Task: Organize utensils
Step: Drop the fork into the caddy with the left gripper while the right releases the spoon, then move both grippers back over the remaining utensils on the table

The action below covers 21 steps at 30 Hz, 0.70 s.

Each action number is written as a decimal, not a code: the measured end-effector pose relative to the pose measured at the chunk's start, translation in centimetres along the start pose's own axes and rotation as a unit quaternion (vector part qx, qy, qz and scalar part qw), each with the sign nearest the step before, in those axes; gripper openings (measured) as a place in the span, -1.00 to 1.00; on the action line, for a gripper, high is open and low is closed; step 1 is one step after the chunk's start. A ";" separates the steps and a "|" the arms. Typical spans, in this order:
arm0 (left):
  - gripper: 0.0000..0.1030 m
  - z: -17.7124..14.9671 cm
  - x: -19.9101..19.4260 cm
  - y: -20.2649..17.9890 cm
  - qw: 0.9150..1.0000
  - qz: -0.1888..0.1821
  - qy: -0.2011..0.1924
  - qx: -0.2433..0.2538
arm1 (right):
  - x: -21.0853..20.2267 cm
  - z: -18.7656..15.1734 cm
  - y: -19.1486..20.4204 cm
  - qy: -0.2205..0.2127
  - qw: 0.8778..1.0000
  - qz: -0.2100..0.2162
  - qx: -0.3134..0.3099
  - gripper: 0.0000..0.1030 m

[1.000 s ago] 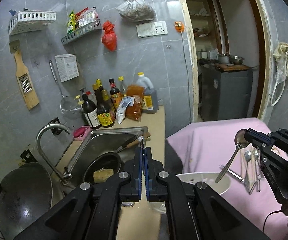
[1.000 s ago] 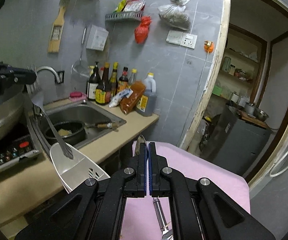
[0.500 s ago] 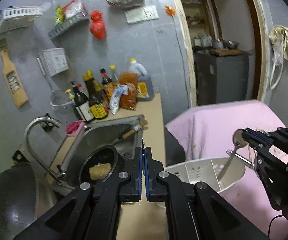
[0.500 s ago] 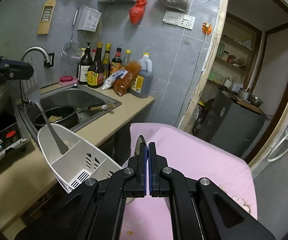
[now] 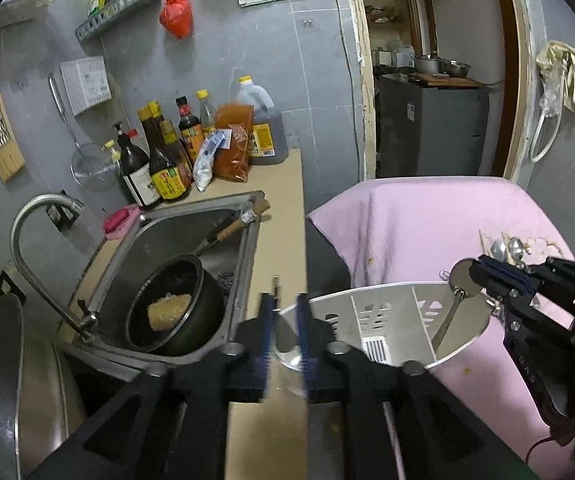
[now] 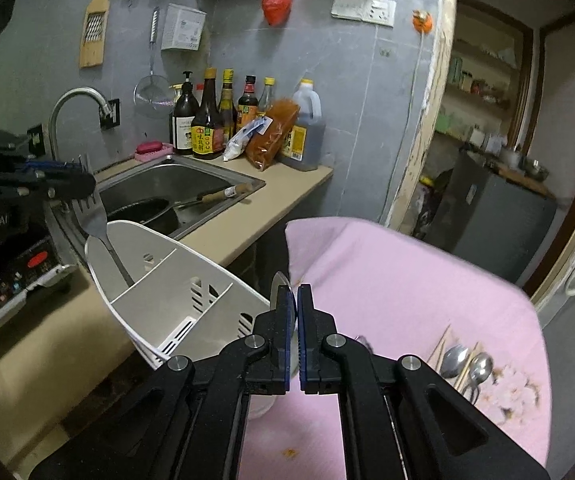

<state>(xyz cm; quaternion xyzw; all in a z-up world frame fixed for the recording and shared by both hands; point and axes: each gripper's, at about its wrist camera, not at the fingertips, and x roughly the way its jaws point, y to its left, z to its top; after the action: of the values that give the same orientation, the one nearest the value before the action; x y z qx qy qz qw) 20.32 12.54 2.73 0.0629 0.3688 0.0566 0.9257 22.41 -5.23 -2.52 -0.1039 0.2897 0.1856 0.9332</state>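
At the counter's (image 6: pixel 247 240) front edge, beside the pink-covered table (image 6: pixel 407 280), stands the white caddy (image 6: pixel 191 280). Left gripper (image 5: pixel 283 320), jaws just opening, stands slightly apart around a fork (image 6: pixel 95 220) whose handle rests in the caddy's end compartment. Right gripper (image 6: pixel 296 320) pinches a spoon (image 5: pixel 461 280) over the other end; loose spoons (image 6: pixel 463 360) lie near the table's far edge.

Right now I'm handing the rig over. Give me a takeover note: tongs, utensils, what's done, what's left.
Left tongs: the jaws have just been opening. The fork stands between them, apparently released, with its handle down in one end compartment of the white caddy.
Right tongs: shut on the bowl of a spoon, with its handle inside the opposite end compartment.
Done: fork practically in.
Left: release the spoon, then fetch the two spoons and chopsticks lying on the pink cloth.
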 end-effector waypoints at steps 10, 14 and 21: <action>-0.04 -0.1 -0.6 0.0 0.999 -0.008 -0.008 -0.037 | -0.8 -0.3 -2.4 -0.016 0.999 0.026 0.043 -0.61; 0.16 0.0 -1.3 -0.1 0.999 -0.006 -0.021 -0.050 | -1.4 -0.2 -3.4 -0.026 0.997 0.024 0.061 -0.57; 0.66 0.8 -3.4 -0.9 0.994 -0.001 -0.073 -0.076 | -4.1 -0.2 -6.7 -0.074 0.992 -0.008 0.106 0.05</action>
<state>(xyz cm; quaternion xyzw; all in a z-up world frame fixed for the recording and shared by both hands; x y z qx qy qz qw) 18.45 11.12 5.47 -0.0044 0.2944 0.0790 0.9524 21.92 -12.53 0.27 0.0067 0.2371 0.1534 0.9593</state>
